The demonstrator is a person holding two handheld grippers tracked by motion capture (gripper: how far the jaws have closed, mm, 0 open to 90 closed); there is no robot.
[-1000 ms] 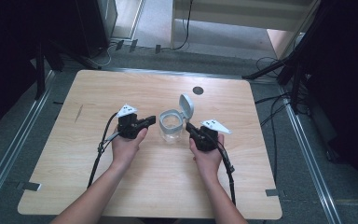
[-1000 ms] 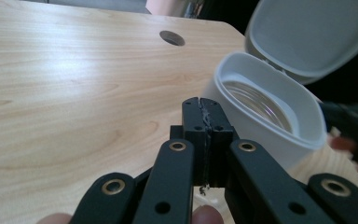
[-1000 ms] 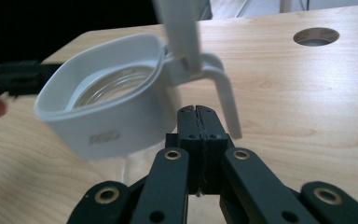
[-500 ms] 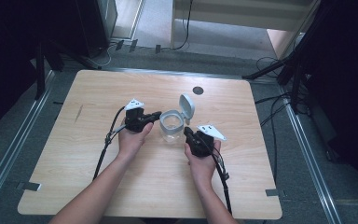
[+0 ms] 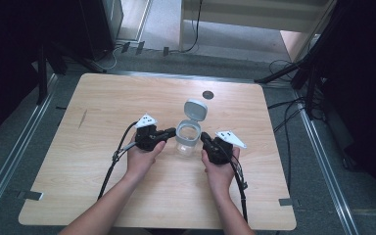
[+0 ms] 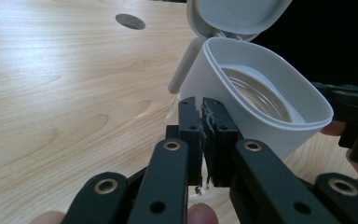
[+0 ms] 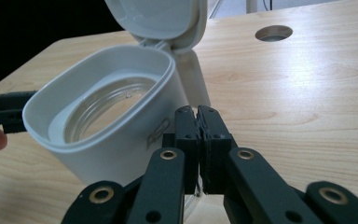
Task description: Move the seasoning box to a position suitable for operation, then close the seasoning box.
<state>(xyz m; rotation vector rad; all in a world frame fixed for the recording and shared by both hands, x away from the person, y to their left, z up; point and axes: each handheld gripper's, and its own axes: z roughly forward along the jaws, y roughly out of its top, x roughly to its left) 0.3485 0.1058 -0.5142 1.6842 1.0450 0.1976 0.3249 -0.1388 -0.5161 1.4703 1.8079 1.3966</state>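
Note:
A white container (image 5: 187, 140) with a clear lower body stands upright at the table's middle, and its flip lid (image 5: 196, 108) is open and tilted back. My left gripper (image 5: 172, 131) is shut, with its tips against the container's left side. My right gripper (image 5: 204, 137) is shut too, touching the right side. In the left gripper view the shut jaws (image 6: 201, 106) meet the white wall (image 6: 242, 126) just below the rim. The right gripper view has the shut jaws (image 7: 197, 113) beside the wall (image 7: 121, 140). A glassy inner rim (image 7: 103, 105) lies inside the opening. Nothing is between either pair of jaws.
The wooden table (image 5: 103, 98) has a round cable hole (image 5: 207, 94) behind the container. Black cables (image 5: 113, 164) trail from both grippers toward the near edge. Metal rails and floor cables run around the table. Bare wood lies to the left, the right and the front.
Both hands have drawn in slightly toward the near edge. The container now sits a little nearer and to the right, between the two shut grippers.

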